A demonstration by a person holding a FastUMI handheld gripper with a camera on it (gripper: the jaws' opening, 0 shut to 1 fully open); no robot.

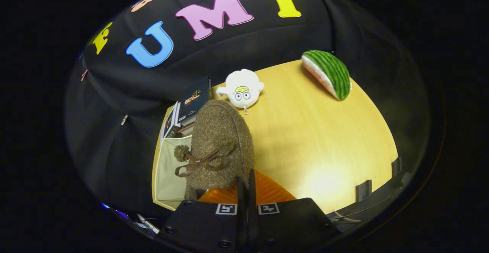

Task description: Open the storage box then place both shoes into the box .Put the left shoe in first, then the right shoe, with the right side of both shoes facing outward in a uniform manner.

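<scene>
The worktop (324, 138) is spreading out beyond the gripper as a pale wooden surface, mostly bare on the right-hand side. Ahead and to the left of the fingers, a cream fabric storage box (168, 169) is sitting at the worktop's edge with its mouth showing open; its lid is not making itself evident. A stack of books (189, 107) is standing just beyond the box.

The gripper (247, 192) is holding its fingers pressed close together, pinching the rim of a brown woolly shoe (221, 142). The shoe is hanging just ahead of the fingers, lifted clear of the worktop, its toe pointing away and its bow and pom-poms (198, 159) facing left toward the box. An orange ribbed surface (263, 193) is showing under the fingers; whether that is the shoe's lining or a separate mat is not resolving well here.

Further off, a watermelon-slice plush (328, 73) is lying well beyond and to the right, and a small white plush toy (242, 88) is resting straight ahead past the shoe.

Judgement: the box is appearing already opened, and a shoe is being carried toward it; which shoe of the pair cannot be told. The next move is calling for a leftward carry over the box opening, a check that the shoe's right side is facing outward, then lowering before releasing.
</scene>
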